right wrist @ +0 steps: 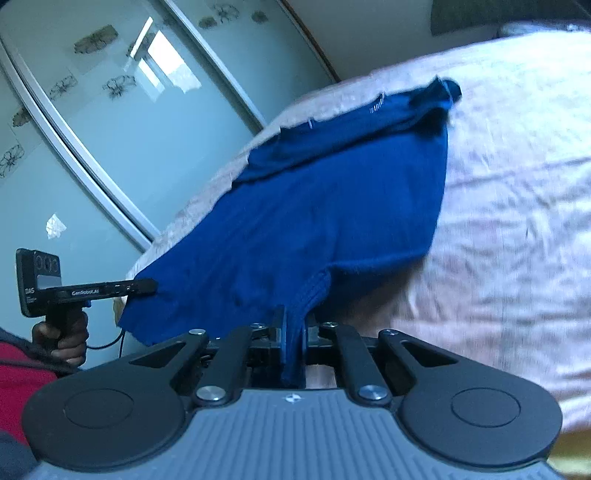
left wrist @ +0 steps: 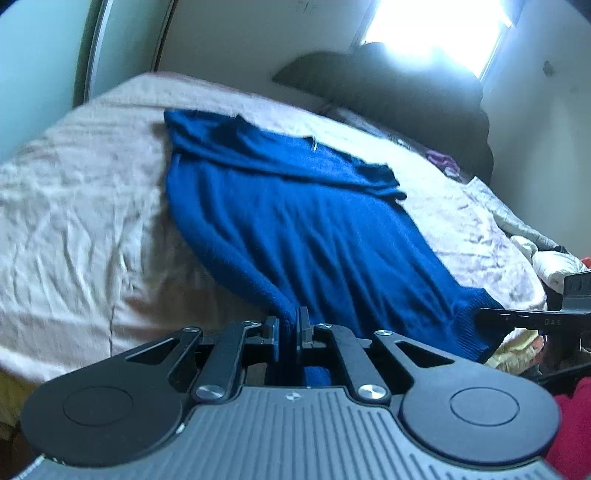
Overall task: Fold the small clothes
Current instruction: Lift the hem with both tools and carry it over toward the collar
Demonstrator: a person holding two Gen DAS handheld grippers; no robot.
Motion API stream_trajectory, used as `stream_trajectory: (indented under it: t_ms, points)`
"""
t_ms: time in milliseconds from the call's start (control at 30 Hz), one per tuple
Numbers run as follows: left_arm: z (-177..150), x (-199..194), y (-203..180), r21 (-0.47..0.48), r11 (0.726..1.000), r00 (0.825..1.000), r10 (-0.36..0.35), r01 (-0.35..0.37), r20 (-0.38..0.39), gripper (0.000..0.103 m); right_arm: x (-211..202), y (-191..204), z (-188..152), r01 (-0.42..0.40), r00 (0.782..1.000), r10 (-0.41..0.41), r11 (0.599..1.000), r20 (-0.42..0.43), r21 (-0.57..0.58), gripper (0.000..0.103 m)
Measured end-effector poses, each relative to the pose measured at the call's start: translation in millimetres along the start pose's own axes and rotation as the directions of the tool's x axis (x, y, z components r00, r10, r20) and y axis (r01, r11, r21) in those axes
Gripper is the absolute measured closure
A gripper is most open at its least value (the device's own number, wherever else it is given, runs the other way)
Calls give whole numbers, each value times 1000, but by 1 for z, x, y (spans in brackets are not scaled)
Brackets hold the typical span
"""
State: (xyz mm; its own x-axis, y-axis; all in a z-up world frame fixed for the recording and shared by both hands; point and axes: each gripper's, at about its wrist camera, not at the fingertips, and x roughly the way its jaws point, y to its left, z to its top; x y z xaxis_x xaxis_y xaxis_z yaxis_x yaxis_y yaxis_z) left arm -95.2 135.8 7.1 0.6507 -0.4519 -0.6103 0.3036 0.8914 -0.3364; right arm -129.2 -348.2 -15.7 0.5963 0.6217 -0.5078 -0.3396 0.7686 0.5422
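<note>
A blue knitted sweater point(left wrist: 295, 214) lies spread on a bed with a pale pink cover point(left wrist: 74, 206). My left gripper point(left wrist: 291, 325) is shut on the sweater's near hem, which bunches between its pads. In the left wrist view the right gripper point(left wrist: 491, 317) pinches the ribbed hem at the lower right. In the right wrist view the same sweater point(right wrist: 332, 206) runs up the bed, and my right gripper point(right wrist: 293, 328) is shut on a fold of its ribbed edge. The left gripper point(right wrist: 151, 285) shows there at the left, holding the other hem corner, with a hand point(right wrist: 62, 338) on its grip.
A dark headboard or pillow pile point(left wrist: 406, 96) sits at the bed's far end under a bright window point(left wrist: 439, 29). Loose clothes point(left wrist: 554, 266) lie at the right bed edge. A glass sliding wardrobe door point(right wrist: 110, 129) stands beside the bed. A red sleeve point(right wrist: 22, 373) is at the lower left.
</note>
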Motion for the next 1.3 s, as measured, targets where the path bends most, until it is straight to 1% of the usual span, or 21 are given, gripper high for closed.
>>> stream_trajectory:
  t_ms: [200, 333, 467, 633, 733, 800, 967, 1167, 1300]
  points:
    - [14, -5, -4, -20, 1000, 997, -2, 3, 73, 96, -1, 9, 15, -11, 998, 13, 999, 61, -38, 96]
    - [25, -9, -4, -55, 998, 990, -20, 28, 139, 96, 1, 15, 26, -17, 995, 23, 998, 100, -55, 96]
    - [36, -11, -3, -77, 996, 984, -20, 34, 176, 96, -2, 13, 37, -49, 988, 54, 998, 144, -38, 96]
    - [47, -15, -1, -109, 993, 973, -12, 38, 231, 96, -3, 15, 48, -48, 979, 56, 998, 194, -50, 96]
    - [53, -16, 2, -143, 989, 969, 5, 31, 248, 96, -4, 17, 53, -35, 973, 47, 998, 225, -59, 96]
    - [56, -17, 6, -162, 986, 967, 5, 38, 254, 96, -5, 18, 56, -30, 969, 44, 998, 242, -61, 96]
    - [61, -17, 12, -188, 981, 961, 19, 35, 276, 96, -6, 18, 64, -6, 958, 27, 997, 284, -75, 96]
    - [70, -13, 12, -194, 980, 959, 21, 36, 284, 96, -2, 15, 73, 13, 944, 11, 997, 329, -73, 96]
    - [79, -5, 10, -195, 981, 960, 42, 13, 277, 96, 1, 10, 81, 19, 935, 2, 998, 355, -56, 96]
